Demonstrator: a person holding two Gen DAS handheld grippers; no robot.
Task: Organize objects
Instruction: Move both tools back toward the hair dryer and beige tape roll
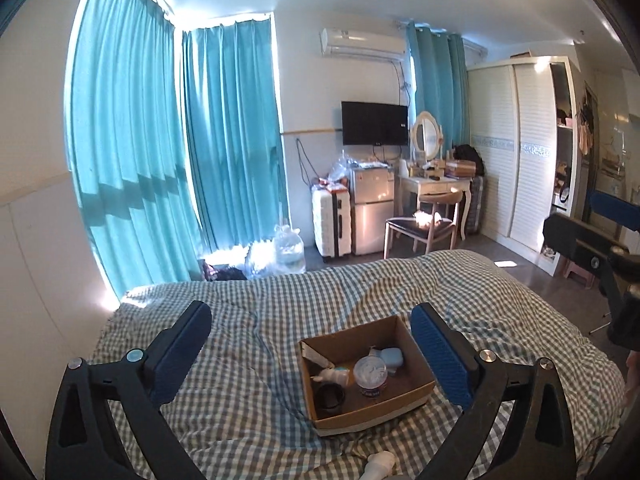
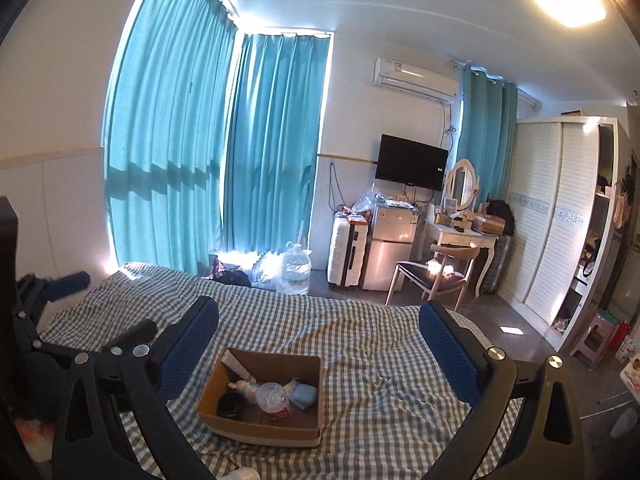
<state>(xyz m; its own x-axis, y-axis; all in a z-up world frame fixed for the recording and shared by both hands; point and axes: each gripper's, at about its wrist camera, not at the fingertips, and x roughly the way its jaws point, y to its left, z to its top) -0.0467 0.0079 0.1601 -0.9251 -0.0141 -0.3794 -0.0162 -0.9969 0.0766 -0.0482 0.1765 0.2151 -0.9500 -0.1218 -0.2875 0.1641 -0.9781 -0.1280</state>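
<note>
Below and ahead of the left gripper (image 1: 310,344), a cardboard box (image 1: 404,396) is seen resting on the checked bedcover (image 1: 256,292). The box sits nearer the right-hand finger than the left-hand one, its far corner just beside that blue pad. Both fingers are held wide apart, with nothing between them.

Inside the box, a clear-lidded round jar (image 1: 370,376) is noted near the middle. A pale blue case (image 1: 391,358) lies behind it, toward the far wall. A black ring-shaped item (image 1: 329,395) is set at the near left corner, and a small white bottle (image 1: 330,374) lies just beyond it. A flat white packet (image 1: 316,356) leans against the left wall.

A white object (image 1: 380,462) is partly seen on the bedcover, close under the gripper, outside the box; what it is cannot be told.

From the right gripper (image 2: 320,344), the box (image 2: 256,430) is seen below and slightly left of centre. Its fingers are likewise spread wide, empty.
</note>
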